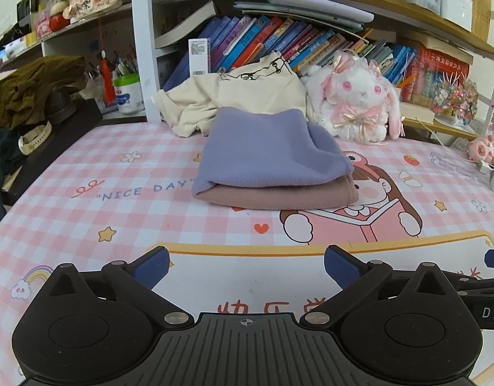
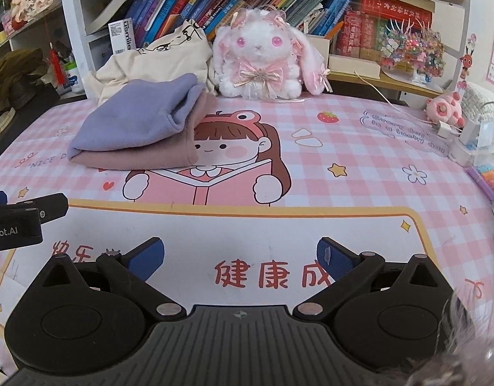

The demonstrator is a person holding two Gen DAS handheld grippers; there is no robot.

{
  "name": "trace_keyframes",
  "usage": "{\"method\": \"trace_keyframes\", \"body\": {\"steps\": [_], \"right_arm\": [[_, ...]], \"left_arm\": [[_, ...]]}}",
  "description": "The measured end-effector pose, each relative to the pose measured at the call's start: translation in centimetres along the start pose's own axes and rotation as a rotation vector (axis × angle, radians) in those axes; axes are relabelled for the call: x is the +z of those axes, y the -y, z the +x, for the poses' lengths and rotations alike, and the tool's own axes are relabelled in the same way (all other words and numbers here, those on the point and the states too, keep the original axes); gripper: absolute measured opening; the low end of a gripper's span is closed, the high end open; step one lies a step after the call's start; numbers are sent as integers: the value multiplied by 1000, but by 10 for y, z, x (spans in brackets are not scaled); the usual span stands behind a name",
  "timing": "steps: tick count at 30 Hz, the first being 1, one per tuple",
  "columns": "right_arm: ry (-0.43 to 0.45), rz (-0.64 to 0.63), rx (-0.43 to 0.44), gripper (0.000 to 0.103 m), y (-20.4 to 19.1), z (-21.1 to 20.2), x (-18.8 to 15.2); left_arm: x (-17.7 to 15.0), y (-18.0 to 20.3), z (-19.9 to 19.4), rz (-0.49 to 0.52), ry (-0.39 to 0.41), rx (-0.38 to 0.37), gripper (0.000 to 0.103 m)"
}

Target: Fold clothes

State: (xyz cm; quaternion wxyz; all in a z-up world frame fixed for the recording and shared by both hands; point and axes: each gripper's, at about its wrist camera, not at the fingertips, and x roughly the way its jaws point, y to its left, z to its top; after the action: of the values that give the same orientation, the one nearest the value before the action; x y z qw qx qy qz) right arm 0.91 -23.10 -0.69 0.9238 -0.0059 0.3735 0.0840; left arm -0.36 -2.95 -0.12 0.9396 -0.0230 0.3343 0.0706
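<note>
Two folded garments, purple garment on pink garment, are lying stacked; cream shirt is waiting crumpled; left gripper and right gripper are hovering spread, empty.

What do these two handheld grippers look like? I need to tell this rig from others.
Both match: the left gripper and right gripper have matte black bodies with round housings, silver pivot pins, a ribbed grey centre plate bearing a crosshair mark, and blue fingertip pads. White lettering marks the left one's side.
</note>
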Motion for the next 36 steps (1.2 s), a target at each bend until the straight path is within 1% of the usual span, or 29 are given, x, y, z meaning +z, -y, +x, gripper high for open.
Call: {"method": "trace_keyframes", "body": {"steps": [13,28,36], "right_arm": [[-17,9,7,103,0,3,-1],[-35,2,9,103,-3,8,0],[-47,2,10,103,-4,11,0]], "left_arm": [[-1,4,-2,18,0,-10,103],[1,2,1,17,-5,-13,103],[0,0,3,6,-13,-32,103]]}}
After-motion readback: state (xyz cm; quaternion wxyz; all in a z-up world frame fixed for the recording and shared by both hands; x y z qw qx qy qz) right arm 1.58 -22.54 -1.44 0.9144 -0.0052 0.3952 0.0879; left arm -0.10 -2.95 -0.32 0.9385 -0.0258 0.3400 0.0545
